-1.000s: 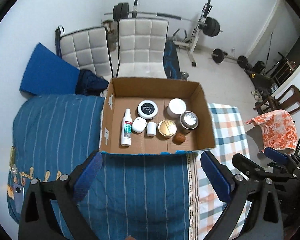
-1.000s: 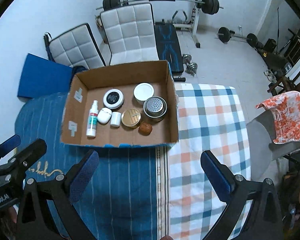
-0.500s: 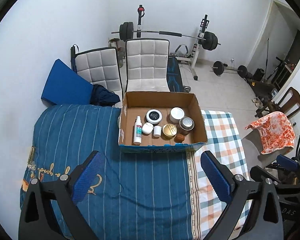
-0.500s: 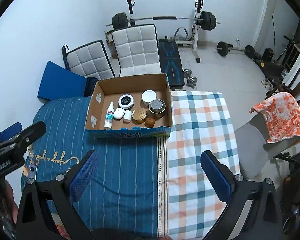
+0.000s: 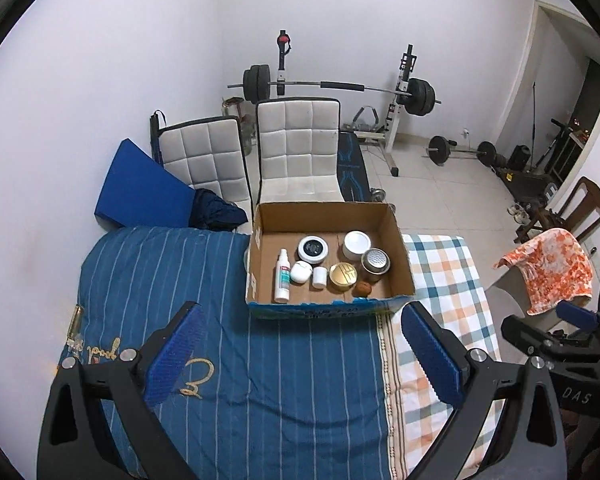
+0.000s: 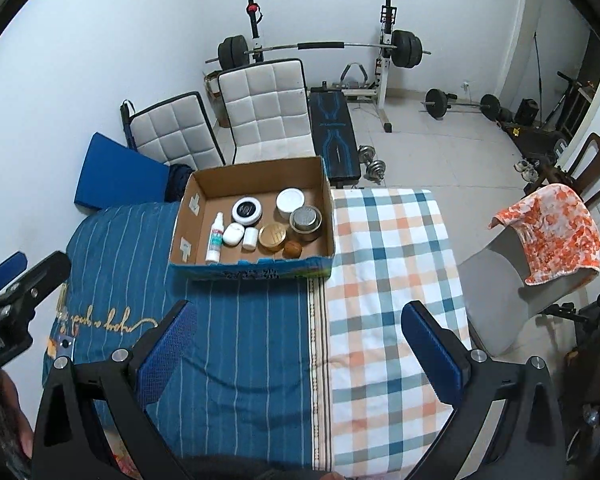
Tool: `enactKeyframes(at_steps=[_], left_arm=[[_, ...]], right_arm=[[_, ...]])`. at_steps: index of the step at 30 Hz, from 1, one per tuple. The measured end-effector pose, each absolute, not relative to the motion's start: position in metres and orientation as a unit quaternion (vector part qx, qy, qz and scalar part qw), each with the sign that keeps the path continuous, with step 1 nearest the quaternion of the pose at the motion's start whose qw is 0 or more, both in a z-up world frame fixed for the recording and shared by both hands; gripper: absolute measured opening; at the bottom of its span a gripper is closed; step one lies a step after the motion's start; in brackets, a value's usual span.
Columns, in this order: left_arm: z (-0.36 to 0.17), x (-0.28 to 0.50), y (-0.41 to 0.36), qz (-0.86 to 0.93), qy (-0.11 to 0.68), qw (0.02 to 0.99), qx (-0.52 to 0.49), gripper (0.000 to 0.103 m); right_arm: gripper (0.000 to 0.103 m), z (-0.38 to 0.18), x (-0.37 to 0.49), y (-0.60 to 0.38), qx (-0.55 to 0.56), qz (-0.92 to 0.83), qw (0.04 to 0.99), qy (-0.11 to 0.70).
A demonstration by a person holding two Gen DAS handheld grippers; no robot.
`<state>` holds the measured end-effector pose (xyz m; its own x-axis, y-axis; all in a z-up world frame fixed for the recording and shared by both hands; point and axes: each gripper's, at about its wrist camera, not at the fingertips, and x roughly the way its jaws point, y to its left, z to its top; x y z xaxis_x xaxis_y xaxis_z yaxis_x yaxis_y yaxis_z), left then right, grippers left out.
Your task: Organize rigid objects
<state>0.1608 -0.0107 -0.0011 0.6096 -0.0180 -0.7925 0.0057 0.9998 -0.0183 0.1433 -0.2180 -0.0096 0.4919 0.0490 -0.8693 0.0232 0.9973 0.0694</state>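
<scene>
The left tool (image 5: pixel 300 344) is wide apart and holds nothing. It hangs high over a bed with a blue striped blanket (image 5: pixel 172 288). The cardboard box (image 5: pixel 400 248) sits on the bed at about 12 o'clock from it.

Inside the box, from left to right, lie a white spray bottle (image 5: pixel 282 276), a small white case (image 5: pixel 301 272), a black-topped jar (image 5: pixel 313 249), a little white pot (image 5: pixel 319 278), a gold tin (image 5: pixel 343 277), a brown round thing (image 5: pixel 363 289), a white jar (image 5: pixel 357 245) and a silver tin (image 5: pixel 375 261).

The right tool (image 6: pixel 300 344) is wide apart too, and empty. The checked blanket (image 6: pixel 388 264) is at 1 o'clock.
</scene>
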Motion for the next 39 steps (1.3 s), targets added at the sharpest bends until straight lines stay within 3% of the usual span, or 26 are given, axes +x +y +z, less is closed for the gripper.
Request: enactKeyframes(at_steps=[39], left_arm=[[-0.001,0.172,0.001,0.015,0.429,0.903,-0.009,0.101]], right_arm=[[0.103,0.006,0.169,-0.208,0.019,-0.004,0.881,0.473]])
